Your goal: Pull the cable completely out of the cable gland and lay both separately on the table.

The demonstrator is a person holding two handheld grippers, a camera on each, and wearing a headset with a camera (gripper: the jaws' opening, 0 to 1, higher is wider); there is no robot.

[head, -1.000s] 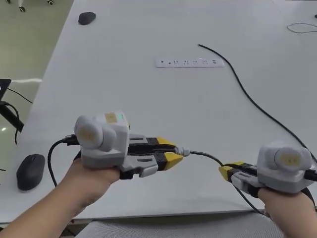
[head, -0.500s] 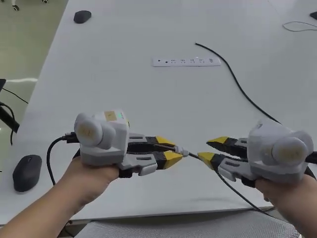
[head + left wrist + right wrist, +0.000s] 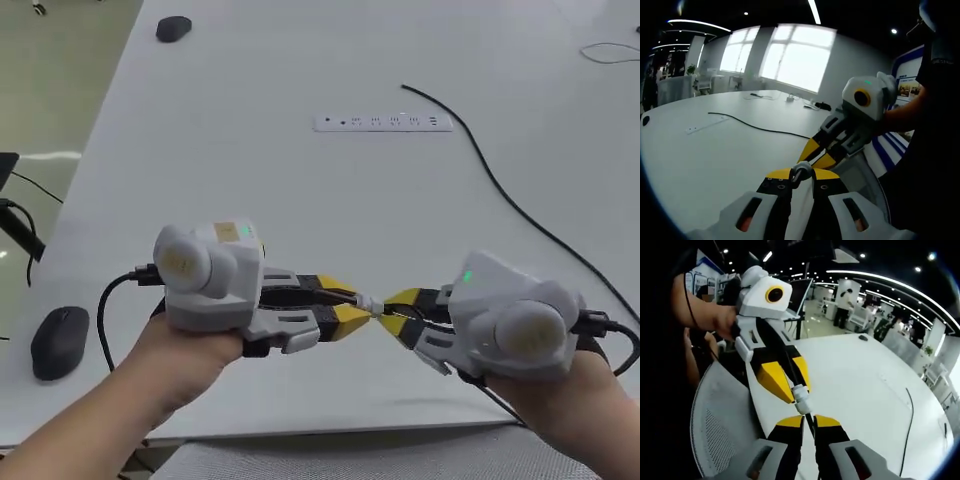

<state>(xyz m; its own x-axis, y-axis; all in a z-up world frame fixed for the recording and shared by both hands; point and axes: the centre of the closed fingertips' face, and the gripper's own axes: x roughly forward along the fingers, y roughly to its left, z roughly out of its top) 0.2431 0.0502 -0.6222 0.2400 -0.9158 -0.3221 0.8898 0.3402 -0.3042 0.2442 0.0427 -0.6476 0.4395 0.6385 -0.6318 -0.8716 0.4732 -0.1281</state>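
The left gripper is held above the near edge of the white table. Its yellow-tipped fingers are closed on the small pale cable gland, which sticks out just past the tips. The right gripper points at it head-on from the other side, so the two sets of tips almost meet, with the gland between them. In the right gripper view, that gripper's own fingers are drawn nearly together and pinch the thin black cable just behind the point where it leaves the gland. The gland's white nose sits right above them, gripped by the left gripper's yellow pads. The cable is still seated in the gland, and both are held in the air over the table, not resting on it. Each gripper is held in one of the person's hands, the left hand low at the near left and the right hand at the near right. Farther back on the table lie a white power strip and a long black lead that runs from beside the strip toward the right gripper. I cannot tell whether this lead is the same cable. A dark mouse sits at the far left of the table, and another mouse lies near its left edge.
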